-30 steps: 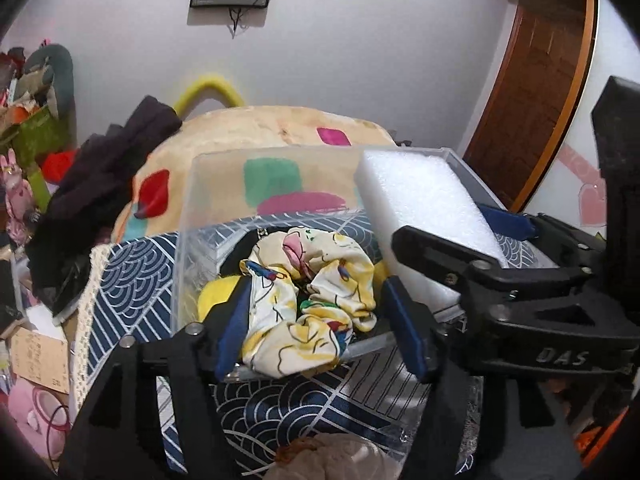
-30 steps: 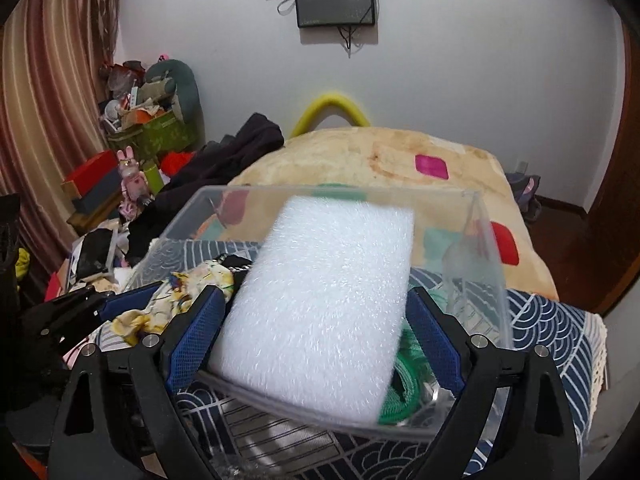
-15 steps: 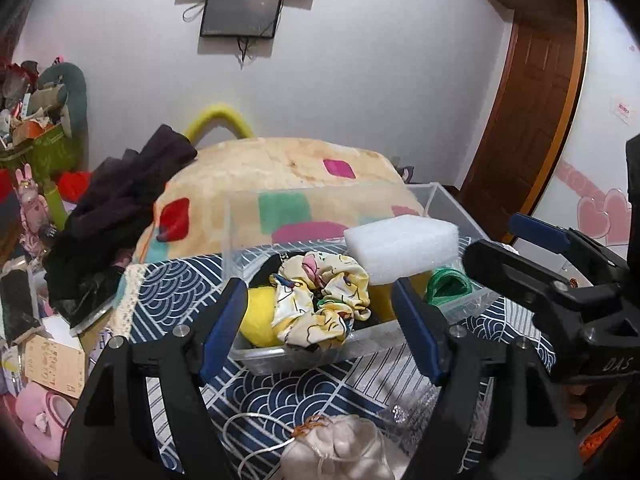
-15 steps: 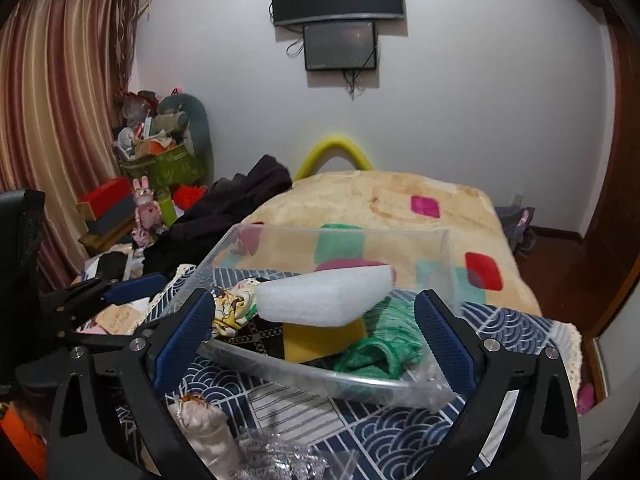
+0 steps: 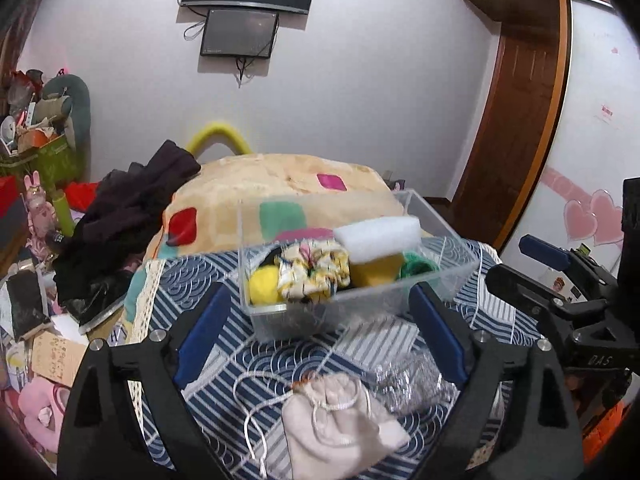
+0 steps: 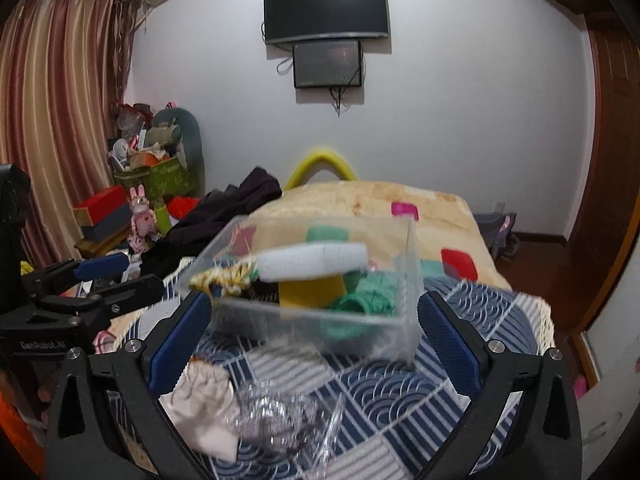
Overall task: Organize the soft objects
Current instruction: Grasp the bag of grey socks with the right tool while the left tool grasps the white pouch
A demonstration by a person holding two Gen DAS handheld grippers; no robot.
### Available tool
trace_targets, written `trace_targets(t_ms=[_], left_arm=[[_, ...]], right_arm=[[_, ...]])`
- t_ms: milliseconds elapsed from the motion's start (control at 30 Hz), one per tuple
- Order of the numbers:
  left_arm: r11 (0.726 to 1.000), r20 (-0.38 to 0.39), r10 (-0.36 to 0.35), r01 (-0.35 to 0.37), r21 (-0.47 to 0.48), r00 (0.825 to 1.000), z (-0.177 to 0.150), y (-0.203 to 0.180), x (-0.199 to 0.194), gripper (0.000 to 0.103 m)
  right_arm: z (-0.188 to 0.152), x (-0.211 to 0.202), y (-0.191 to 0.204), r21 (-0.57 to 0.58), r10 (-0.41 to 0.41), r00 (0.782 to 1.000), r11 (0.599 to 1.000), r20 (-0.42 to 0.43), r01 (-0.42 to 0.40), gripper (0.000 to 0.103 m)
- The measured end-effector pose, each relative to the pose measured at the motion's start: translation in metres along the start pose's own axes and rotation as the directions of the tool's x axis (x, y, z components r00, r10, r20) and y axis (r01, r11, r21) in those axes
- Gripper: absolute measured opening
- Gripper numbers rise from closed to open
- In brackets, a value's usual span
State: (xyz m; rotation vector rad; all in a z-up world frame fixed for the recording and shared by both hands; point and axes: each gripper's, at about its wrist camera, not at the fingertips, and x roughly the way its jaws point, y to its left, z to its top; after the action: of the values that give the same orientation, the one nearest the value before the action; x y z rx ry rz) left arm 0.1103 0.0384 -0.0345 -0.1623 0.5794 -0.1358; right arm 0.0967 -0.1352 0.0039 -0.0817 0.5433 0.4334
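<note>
The clear box (image 6: 320, 320) is blurred from my right — perhaps a green cloth (image 6: 368, 296) inside, under the white foam (image 5: 380, 236). Both my left claw (image 5: 320, 336) and right claw (image 6: 316, 336) gape wide, empty — box on the bench (image 5: 360, 344).

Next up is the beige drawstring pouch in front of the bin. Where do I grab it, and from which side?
Grip the drawstring pouch at its cinched neck, where the fabric gathers into a narrow bunch near the top. It lies flat on the patterned cloth, so come straight down with the open left gripper, probably avoiding the loose cord trailing left.
</note>
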Motion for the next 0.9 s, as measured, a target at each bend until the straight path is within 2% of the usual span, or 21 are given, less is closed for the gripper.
trace_targets(t_ms=[233,400,467,667,767,833,900], left_arm=[[1.000,-0.119,0.005,-0.008,-0.018,0.993,-0.037,0.002,0.019,0.095],[0.999,-0.175,0.017,-0.024,-0.036,0.984,-0.054,0.006,0.032,0.094],[0.998,-0.190,0.049,-0.053,-0.021,0.981,-0.060,0.006,0.035,0.094],[0.997,-0.235,0.046,-0.059,-0.048,0.971,-0.073,0.017,0.045,0.094],[0.996,-0.252,0.045,-0.063,-0.063,0.967,-0.074,0.022,0.049,0.094],[0.996,-0.260,0.037,-0.057,-0.069,0.965,-0.075,0.021,0.051,0.094],[0.997,-0.264,0.036,-0.053,-0.056,0.964,-0.076,0.017,0.051,0.094]], right_arm=[[-0.034,0.018,0.004,-0.005,0.007,0.993,1.000,-0.117,-0.008,0.103],[-0.056,0.043,0.004,0.066,0.072,0.968,0.996,-0.239,-0.058,0.103],[-0.059,0.050,0.005,0.072,0.083,0.959,0.995,-0.273,-0.066,0.103],[-0.071,0.060,0.010,0.037,0.075,0.936,0.997,-0.343,-0.066,0.103],[-0.080,0.067,0.012,0.020,0.042,0.935,0.999,-0.353,-0.037,0.101],[-0.082,0.064,0.015,-0.012,0.011,0.942,1.000,-0.336,-0.016,0.096],[-0.082,0.059,0.016,-0.020,0.024,0.945,0.999,-0.326,-0.032,0.071]])
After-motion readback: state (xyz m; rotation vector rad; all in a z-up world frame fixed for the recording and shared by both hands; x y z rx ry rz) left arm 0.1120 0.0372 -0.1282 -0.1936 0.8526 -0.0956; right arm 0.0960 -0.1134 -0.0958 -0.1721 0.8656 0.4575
